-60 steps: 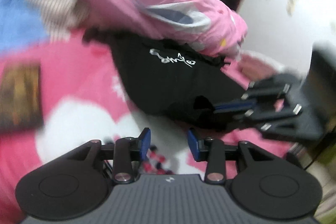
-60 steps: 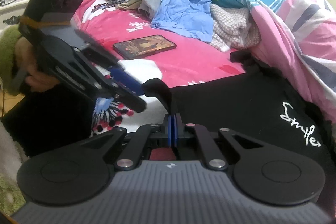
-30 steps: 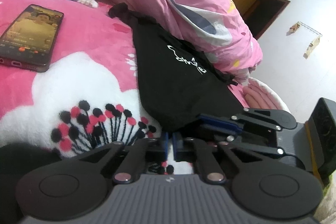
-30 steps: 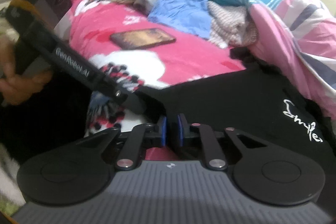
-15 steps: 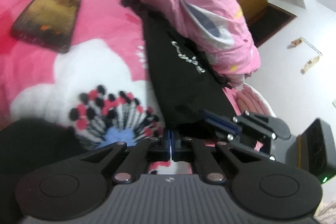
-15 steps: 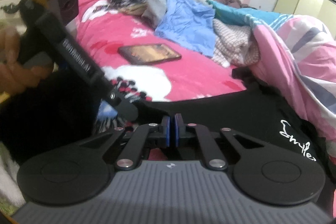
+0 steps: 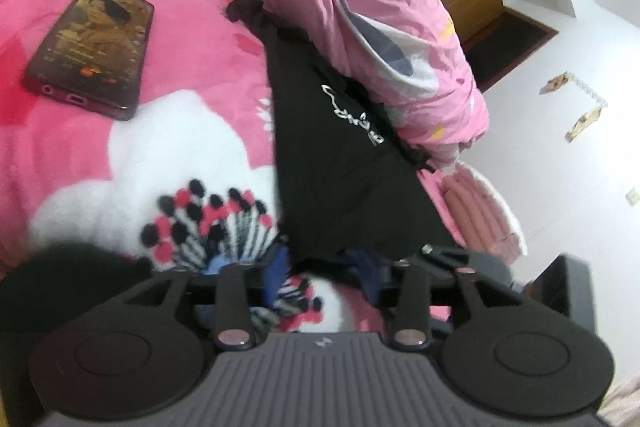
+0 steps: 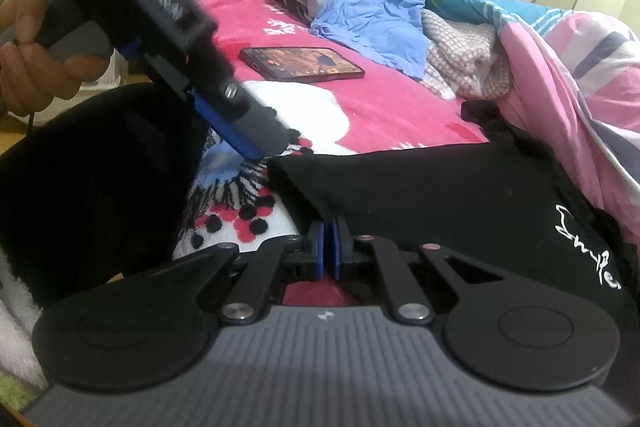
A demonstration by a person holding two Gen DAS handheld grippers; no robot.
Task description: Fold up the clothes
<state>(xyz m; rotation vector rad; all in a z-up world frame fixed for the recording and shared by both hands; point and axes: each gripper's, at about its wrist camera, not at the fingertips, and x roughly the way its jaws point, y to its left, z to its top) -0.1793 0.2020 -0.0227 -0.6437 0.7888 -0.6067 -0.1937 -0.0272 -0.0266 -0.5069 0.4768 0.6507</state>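
one black garment (image 7: pixel 344 163) lay in a long, narrow strip across the pink bedspread (image 7: pixel 192 43), its far side tucked against a pink quilt (image 7: pixel 384 27). the right gripper (image 8: pixel 329 247) had its jaws pressed together on the near edge of that garment. the left gripper (image 7: pixel 324 275) stood with its jaws spread apart, holding nothing, just beside the garment's near corner. the strip looked doubled over lengthwise, so the folding seemed partway along, though the layers could not be counted; a crosswise fold seemed left to make. more clothes (image 8: pixel 372 15) lay heaped near the headboard, unfolded. white cursive lettering (image 8: pixel 588 247) on the black cloth could not be read with confidence. a phone (image 7: pixel 92 47) lay on the bed, its screen text too small.
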